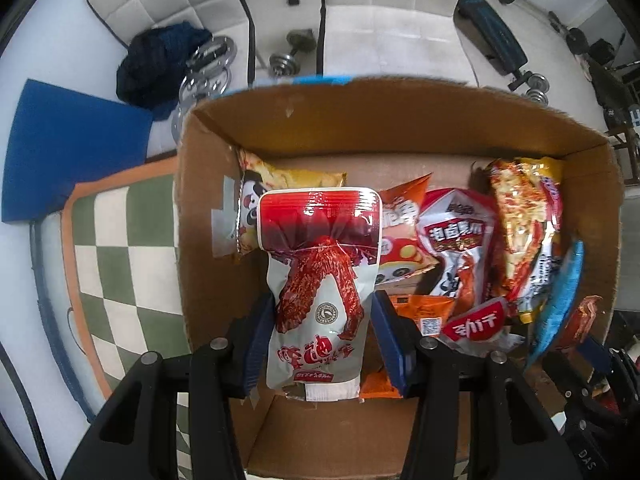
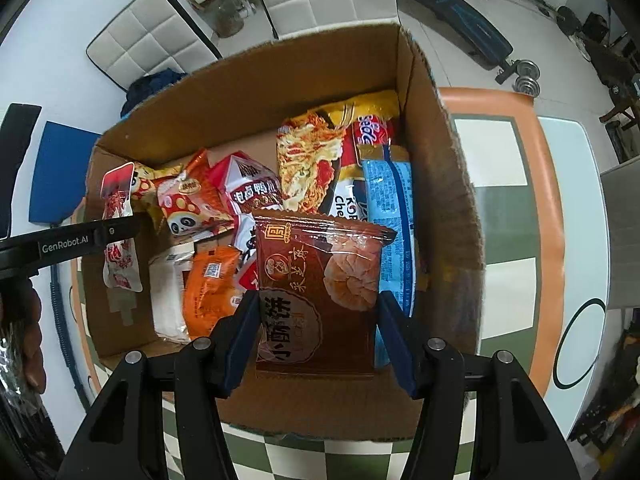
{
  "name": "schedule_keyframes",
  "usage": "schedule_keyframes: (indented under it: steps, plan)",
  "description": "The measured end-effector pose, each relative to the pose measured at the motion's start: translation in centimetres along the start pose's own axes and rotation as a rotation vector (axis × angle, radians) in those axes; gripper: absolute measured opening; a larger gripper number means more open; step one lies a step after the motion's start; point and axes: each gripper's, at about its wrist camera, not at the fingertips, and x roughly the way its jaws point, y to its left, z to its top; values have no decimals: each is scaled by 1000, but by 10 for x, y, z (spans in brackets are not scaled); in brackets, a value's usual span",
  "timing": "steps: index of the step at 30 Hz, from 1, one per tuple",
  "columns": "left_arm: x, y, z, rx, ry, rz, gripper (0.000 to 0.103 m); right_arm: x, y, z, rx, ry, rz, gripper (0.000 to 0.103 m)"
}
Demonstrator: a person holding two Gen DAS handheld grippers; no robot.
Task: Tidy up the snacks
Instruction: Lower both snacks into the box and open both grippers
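Most snacks already lie in the open brown cardboard box (image 1: 208, 216), over which the left tool (image 1: 316, 344) grips a red-and-white chicken-wing pouch (image 1: 316, 280) and the right tool (image 2: 316, 340) a brown pastry packet (image 2: 320, 288), both unplaced.

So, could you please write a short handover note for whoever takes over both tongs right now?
Left tongs: closed on a red-and-white chicken wing packet, held over the left part of the cardboard box.
Right tongs: closed on a brown pastry packet, held over the box's right part.
In the box already: panda snack bag, orange packet, noodle packet, blue packet and others, loosely piled.
Done: most snacks are in the box.
Left: probably set both held packets into the box and let go; nothing else to pack shows in these views.
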Motion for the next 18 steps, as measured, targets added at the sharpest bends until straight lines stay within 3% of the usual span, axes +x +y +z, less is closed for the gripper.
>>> schedule_keyframes:
  steps: [18]
  plan:
    - [20,4,7,-27,60,1,51,18,-2,1,-6,74,-24,62]
